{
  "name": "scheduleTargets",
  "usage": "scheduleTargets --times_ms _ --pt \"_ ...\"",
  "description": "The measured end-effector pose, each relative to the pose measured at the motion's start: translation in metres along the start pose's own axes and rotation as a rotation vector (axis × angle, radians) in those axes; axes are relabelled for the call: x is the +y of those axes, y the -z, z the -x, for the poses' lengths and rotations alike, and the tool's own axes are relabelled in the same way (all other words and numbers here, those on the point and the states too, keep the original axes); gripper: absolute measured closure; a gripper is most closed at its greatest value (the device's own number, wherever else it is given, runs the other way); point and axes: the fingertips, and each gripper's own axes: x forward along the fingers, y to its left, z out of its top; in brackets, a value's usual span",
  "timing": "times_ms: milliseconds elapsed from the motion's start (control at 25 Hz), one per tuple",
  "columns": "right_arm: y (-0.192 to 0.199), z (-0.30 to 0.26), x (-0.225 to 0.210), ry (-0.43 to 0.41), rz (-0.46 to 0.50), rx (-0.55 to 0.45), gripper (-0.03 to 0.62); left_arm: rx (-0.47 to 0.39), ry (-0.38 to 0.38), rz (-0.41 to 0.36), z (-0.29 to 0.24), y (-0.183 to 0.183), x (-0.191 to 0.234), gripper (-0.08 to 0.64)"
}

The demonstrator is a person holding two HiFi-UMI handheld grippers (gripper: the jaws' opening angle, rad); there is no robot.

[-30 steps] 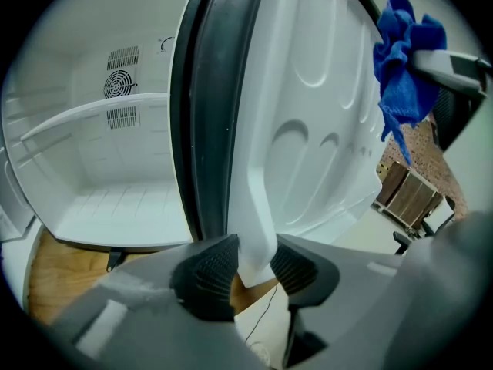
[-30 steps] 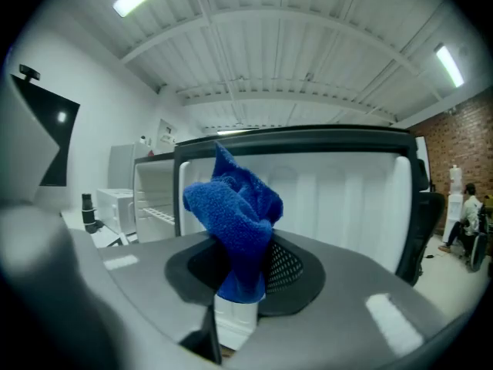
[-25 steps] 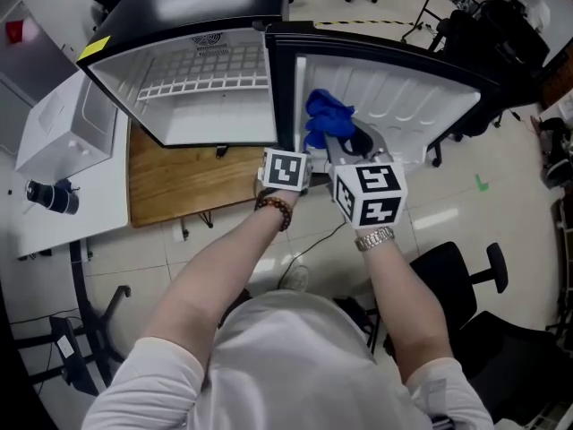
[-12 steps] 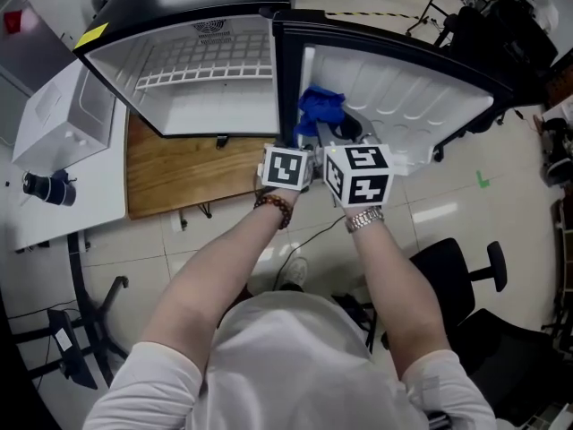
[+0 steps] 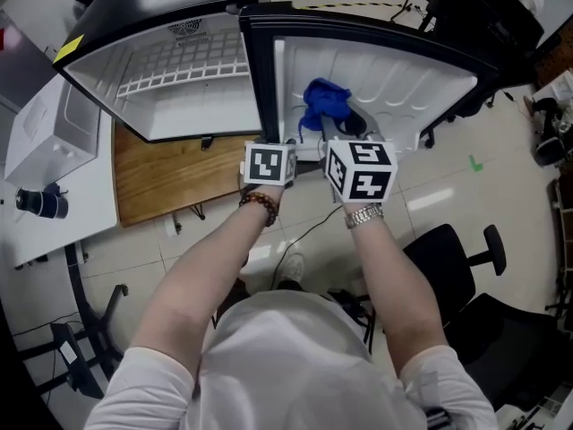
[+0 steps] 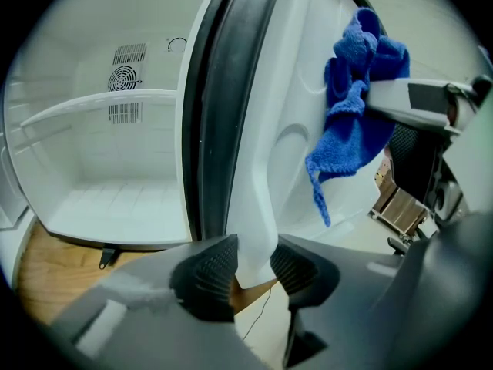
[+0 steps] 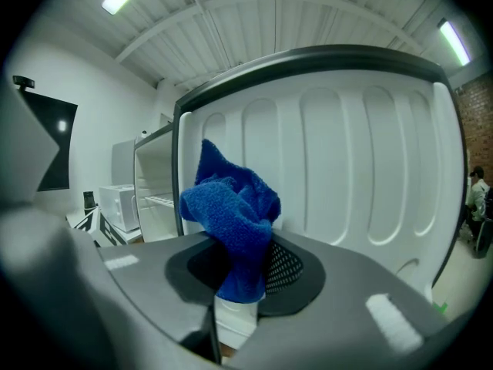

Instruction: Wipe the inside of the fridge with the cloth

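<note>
Tiled floor (image 5: 448, 195) below; marker cubes (image 5: 360, 170) hide the jaws from above. I've my left gripper (image 6: 253, 262) clamped on the fridge door (image 6: 262, 129) edge, my right gripper (image 7: 240, 272) on the blue cloth (image 7: 231, 203).

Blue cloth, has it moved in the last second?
Yes, slightly. In the head view the blue cloth, pinched in the right hand-held gripper, sits a little farther right of the fridge's black door frame than before.
</note>
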Motion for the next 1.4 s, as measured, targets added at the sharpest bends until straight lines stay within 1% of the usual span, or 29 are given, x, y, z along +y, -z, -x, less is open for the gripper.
scheduleTargets --times_ms 160,400,920,1240,1400 --pt "0.001 0.011 -0.028 0.055 -0.03 -0.007 0.506 0.016 -0.002 0.008 0.0 0.004 0.0 0.423" --pt "0.004 0.026 -0.06 0.121 -0.042 -0.014 0.506 0.022 -0.005 0.001 0.0 0.004 0.0 0.423" --pt "0.009 0.066 -0.148 0.282 -0.066 -0.018 0.506 0.028 -0.018 -0.001 0.0 0.003 0.0 0.425" --pt "0.014 0.088 -0.189 0.373 -0.072 -0.01 0.506 0.036 -0.022 0.001 0.0 0.004 0.001 0.426" --pt "0.017 0.092 -0.194 0.388 -0.059 -0.006 0.506 0.036 -0.024 0.003 0.001 0.004 0.001 0.426"
